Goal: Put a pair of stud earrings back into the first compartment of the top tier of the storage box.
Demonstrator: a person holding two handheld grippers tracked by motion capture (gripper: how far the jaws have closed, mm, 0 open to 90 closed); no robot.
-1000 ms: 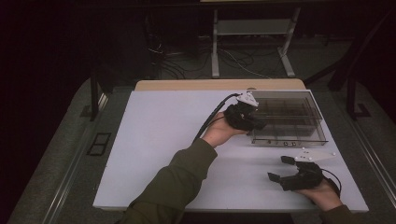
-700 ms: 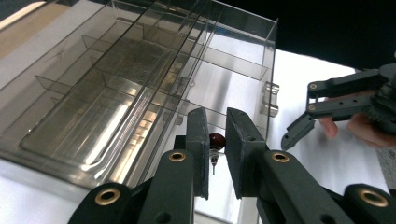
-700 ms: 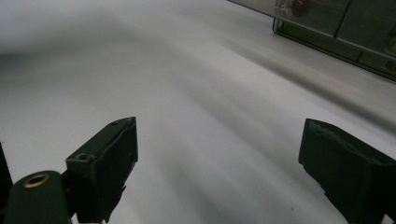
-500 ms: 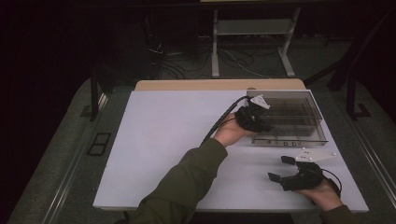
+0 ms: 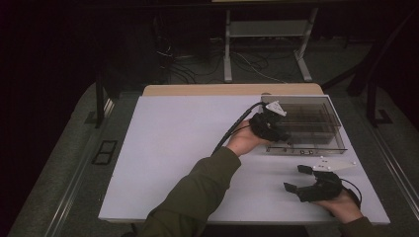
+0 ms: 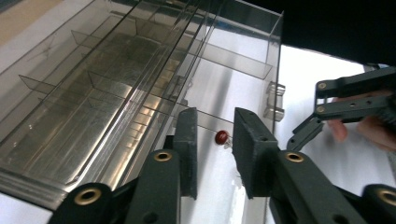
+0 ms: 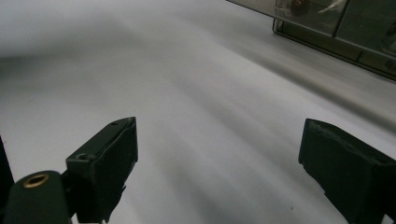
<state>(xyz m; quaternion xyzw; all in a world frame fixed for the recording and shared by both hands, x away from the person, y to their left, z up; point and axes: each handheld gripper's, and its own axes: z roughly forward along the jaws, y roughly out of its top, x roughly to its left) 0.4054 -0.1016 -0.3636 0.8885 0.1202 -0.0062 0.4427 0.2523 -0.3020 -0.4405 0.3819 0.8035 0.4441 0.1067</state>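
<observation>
High view: left gripper at the near left edge of the clear compartment box on the white table; right gripper spread wide, resting near the table's front right. Left gripper view: jaws narrowed, a small gap between them, nothing gripped; a small red bead shows through that gap. Right gripper view: jaws wide apart, empty, over bare table.

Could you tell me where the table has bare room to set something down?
The white table top is bare across its whole left half, left of the sleeve. The far right is crowded: the clear compartment box with the left hand-held gripper at it, the right hand-held gripper in front.
</observation>
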